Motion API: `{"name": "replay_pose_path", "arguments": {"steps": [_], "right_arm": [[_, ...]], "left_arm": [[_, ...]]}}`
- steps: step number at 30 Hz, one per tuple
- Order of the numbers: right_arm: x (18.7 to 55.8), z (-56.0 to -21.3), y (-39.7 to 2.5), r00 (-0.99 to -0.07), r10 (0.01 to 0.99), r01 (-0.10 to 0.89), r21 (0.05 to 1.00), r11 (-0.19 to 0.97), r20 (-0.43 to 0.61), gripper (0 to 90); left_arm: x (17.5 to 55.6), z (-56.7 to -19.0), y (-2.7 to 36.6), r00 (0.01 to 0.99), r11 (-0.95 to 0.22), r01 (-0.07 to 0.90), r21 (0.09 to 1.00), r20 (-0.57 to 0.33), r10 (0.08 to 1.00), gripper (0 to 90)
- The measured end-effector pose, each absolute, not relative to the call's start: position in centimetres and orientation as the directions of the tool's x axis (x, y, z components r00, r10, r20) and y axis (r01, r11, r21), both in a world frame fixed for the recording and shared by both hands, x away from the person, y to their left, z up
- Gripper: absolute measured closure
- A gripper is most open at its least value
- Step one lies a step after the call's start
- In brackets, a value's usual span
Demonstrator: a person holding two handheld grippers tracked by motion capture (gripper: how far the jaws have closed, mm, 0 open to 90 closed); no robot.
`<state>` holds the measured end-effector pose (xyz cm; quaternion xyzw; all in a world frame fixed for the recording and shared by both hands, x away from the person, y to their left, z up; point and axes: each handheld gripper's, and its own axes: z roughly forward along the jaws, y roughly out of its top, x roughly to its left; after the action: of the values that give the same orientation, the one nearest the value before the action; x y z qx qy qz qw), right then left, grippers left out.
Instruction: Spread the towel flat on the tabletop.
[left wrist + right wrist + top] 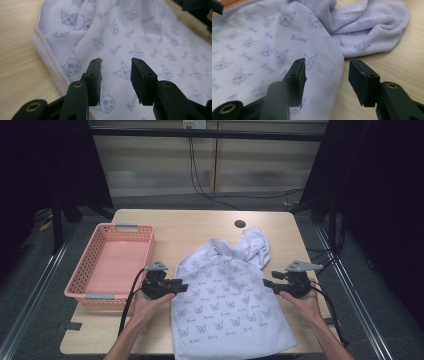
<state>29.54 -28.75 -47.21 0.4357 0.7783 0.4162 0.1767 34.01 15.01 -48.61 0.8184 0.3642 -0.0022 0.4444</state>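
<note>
The shirt [225, 295] is lying spread on the tabletop [190, 227], right of the basket [112, 262]. Both tongs, left [182, 285] and right [267, 282], are gaping, straddling its side hems. Judging by this, grasping comes next: each must close squarely on its hem.

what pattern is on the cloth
Pale lilac cloth printed with small grey-blue cat faces and words; clearest in the left gripper view.
</note>
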Motion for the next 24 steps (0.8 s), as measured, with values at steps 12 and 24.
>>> {"name": "replay_pose_path", "arguments": {"steps": [12, 24], "right_arm": [[29.4, -48.2, -28.0, -0.585, 0.797, 0.592, 0.752, 0.29, 0.153, 87.3], [19.1, -47.3, -30.6, -0.615, 0.768, 0.596, 0.743, 0.303, 0.18, 86.2]], "left_arm": [[32.9, -50.2, 14.5, 0.772, -0.456, 0.582, 0.673, -0.281, 0.57, 89.1], [29.8, -50.0, 12.8, 0.816, -0.5, 0.553, 0.666, -0.312, 0.487, 77.3]]}}
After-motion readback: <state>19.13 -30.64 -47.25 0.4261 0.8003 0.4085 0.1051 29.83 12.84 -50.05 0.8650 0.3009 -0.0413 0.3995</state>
